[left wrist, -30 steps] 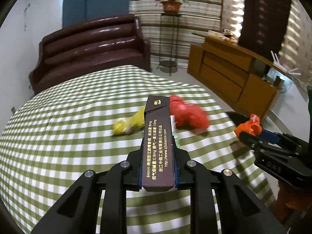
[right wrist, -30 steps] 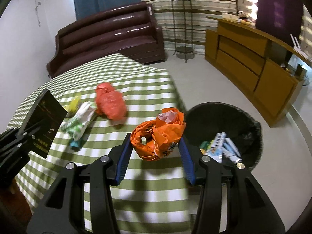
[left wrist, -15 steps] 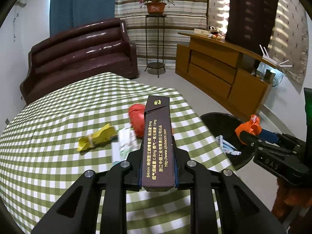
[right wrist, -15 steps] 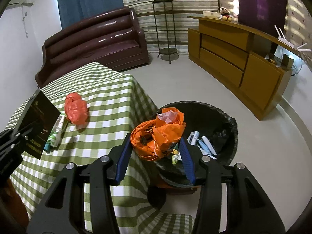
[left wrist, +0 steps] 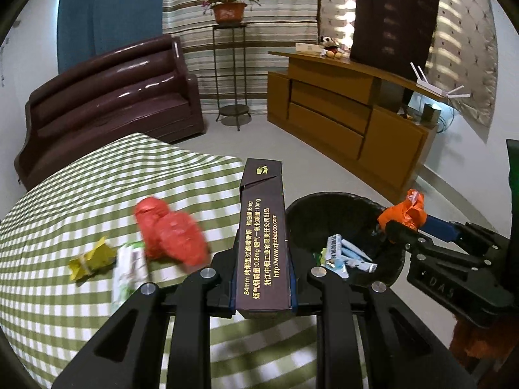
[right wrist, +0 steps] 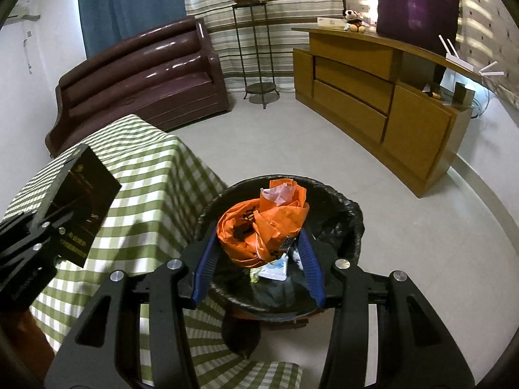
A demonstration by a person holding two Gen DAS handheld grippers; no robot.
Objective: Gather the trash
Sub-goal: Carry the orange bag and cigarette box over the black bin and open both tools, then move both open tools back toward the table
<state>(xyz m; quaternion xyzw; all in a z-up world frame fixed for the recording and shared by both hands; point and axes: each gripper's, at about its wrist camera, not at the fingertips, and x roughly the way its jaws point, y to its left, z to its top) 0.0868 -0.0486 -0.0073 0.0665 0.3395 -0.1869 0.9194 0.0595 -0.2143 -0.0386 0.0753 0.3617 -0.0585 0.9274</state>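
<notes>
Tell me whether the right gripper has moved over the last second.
Yes. The right gripper, shut on the orange bag, has swung rightward off the checked table and now hangs over the black bin.

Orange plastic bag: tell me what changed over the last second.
The right tongs carried the crumpled orange plastic bag off the green checked tablecloth to above the black-lined trash bin. It stays gripped; the left tongs still hold the dark cigarette carton.
</notes>
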